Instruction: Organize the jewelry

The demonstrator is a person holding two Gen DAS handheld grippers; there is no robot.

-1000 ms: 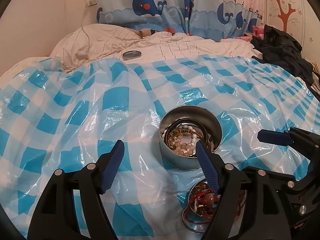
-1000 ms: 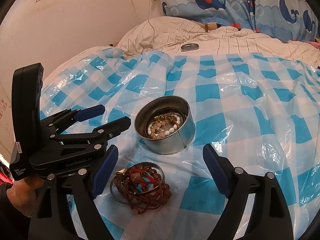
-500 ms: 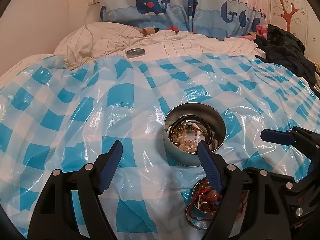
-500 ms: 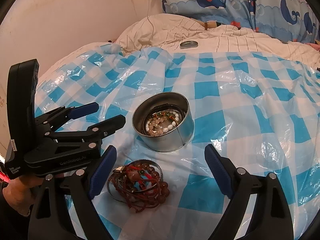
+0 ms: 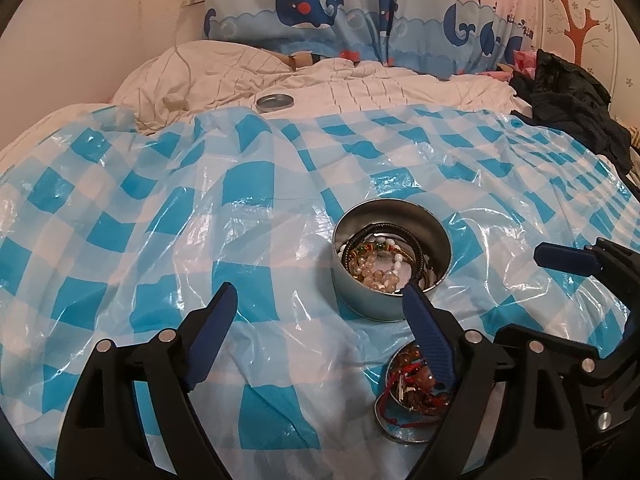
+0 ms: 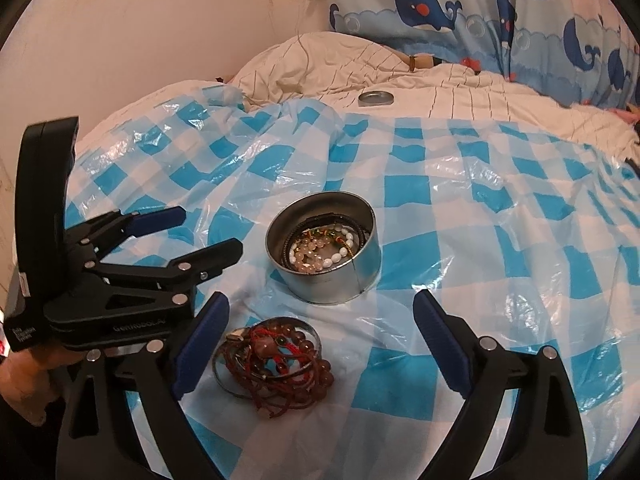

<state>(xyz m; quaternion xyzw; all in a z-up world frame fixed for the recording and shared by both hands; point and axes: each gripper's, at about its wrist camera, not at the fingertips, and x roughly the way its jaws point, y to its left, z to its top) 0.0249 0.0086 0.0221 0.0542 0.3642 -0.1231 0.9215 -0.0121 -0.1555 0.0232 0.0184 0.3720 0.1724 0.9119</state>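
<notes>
Right now both tools hang over a bed covered by a blue-and-white checked plastic sheet (image 6: 460,184). Left tool (image 5: 316,312) has its jaws opening, already wide, nothing between them but bare sheet; its right finger overlaps the near rim of the tin in its own view. Right tool (image 6: 320,320) is spread wide too, pinching nothing, pads apart from everything. Round metal tin (image 6: 324,248) stands upright on the sheet, open top, holding pale bead and pearl bracelets (image 6: 320,250) plus a dark band curled round the inside wall. Just in front of the tin, nearer the cameras, a loose pile of jewelry (image 6: 276,360) lies on the sheet: red-brown bead bracelets, red cord, thin metal bangles, all tangled. From the right wrist view the pile sits between the right tool's fingers but lower, untouched. A hand (image 6: 24,376) grips the left tool at far left. Small metal lid (image 5: 275,101) rests far back on the white quilt (image 5: 360,88), whale-print curtain (image 5: 360,12) behind
</notes>
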